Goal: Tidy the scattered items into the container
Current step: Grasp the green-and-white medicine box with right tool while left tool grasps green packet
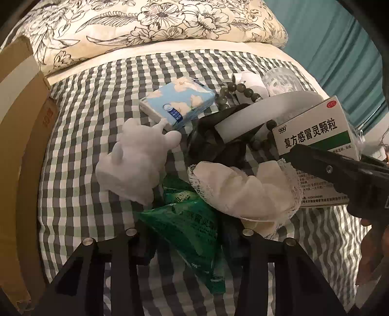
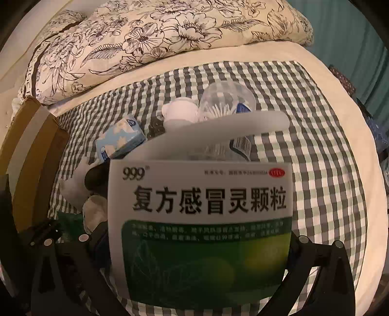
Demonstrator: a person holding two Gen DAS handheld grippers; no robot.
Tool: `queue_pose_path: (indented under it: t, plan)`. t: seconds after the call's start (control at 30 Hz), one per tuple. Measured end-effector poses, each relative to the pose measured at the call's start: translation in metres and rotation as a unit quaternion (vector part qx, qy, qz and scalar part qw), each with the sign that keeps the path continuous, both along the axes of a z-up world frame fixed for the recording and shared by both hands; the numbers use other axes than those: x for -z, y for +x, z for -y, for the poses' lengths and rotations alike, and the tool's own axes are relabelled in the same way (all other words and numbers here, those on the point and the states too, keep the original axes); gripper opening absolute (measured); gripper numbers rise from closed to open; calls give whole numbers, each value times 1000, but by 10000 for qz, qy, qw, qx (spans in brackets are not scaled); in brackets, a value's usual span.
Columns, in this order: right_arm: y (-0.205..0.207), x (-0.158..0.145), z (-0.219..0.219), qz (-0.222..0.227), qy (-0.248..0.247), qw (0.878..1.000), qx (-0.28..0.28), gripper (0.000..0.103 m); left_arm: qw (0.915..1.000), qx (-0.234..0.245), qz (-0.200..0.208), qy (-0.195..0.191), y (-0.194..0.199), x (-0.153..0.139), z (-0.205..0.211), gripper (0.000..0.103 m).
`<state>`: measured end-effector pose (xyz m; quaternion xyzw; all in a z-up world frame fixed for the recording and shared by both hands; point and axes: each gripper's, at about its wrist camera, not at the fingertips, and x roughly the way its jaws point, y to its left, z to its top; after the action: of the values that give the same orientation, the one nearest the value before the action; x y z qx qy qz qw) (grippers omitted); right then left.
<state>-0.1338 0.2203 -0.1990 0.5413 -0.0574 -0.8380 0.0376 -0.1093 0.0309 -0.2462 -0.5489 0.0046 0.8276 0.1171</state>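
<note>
Medicine box [image 2: 199,218], white over green with bold black print, sits clamped in the right claw [image 2: 199,245]; left claw [image 1: 188,233] gapes apart above the green sachet [image 1: 187,231].

Grey-and-white checked sheet [image 1: 97,102]; cream pillow [image 1: 145,21] with black line-drawn flowers; white box [image 2: 199,218] with black characters over a green band; light blue tissue pack [image 1: 178,103] with cream shapes; green sachet [image 1: 187,226]; white plush toy [image 1: 136,160]; brown cardboard box [image 1: 22,126]; teal curtain [image 1: 328,36]
</note>
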Motion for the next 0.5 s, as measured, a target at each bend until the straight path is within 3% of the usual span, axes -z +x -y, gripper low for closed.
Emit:
queue_pose_path:
  t: [0.17, 0.2, 0.5]
  plan:
    - [5, 9, -6, 260, -176, 9994, 127, 101, 10000, -60, -7, -57, 7, -5, 5, 39]
    - [7, 8, -5, 245, -164, 9995, 107, 96, 9999, -66, -24, -81, 9, -6, 6, 38]
    - [25, -10, 4, -105, 142, 9997, -142, 93, 9992, -65, -313, -246, 34, -32, 12, 37]
